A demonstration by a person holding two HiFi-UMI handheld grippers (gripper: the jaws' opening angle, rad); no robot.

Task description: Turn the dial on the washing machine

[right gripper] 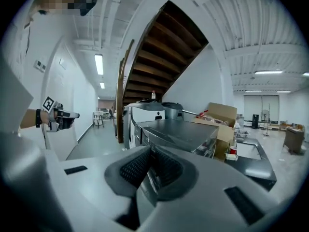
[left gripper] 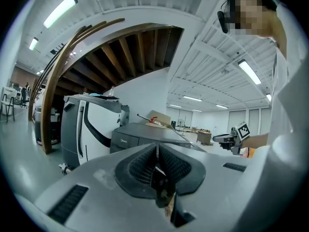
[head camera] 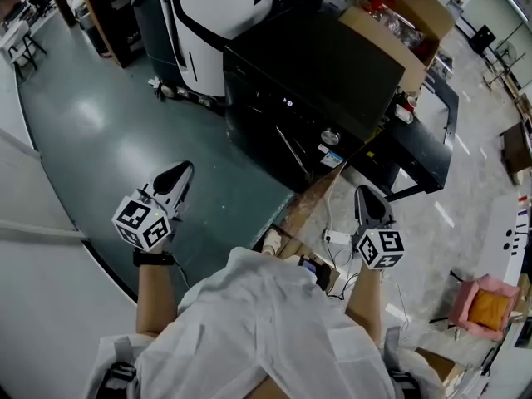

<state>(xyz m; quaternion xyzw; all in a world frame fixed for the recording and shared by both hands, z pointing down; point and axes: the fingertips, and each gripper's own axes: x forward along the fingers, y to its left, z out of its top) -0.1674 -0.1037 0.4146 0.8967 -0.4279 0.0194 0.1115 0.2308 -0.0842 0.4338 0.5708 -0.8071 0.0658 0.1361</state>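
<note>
Grey-green floor (head camera: 100,123) runs under the black washing machine (head camera: 307,81), which stands ahead of the person. A cardboard box (head camera: 403,19) sits at its far side and a white-and-black machine (head camera: 212,23) stands behind it. The washer's round dial (head camera: 330,136) sits on the front panel facing the person, nearer the right gripper than the left. Both grippers are held up in front of the person's white shirt (head camera: 266,322), well apart from each other and short of the washer. The left gripper (head camera: 181,173) has its fingers pressed together with nothing between them. The right gripper (head camera: 366,194) is the same, its pads closed on each other and empty. Both are clear of the dial.
</note>
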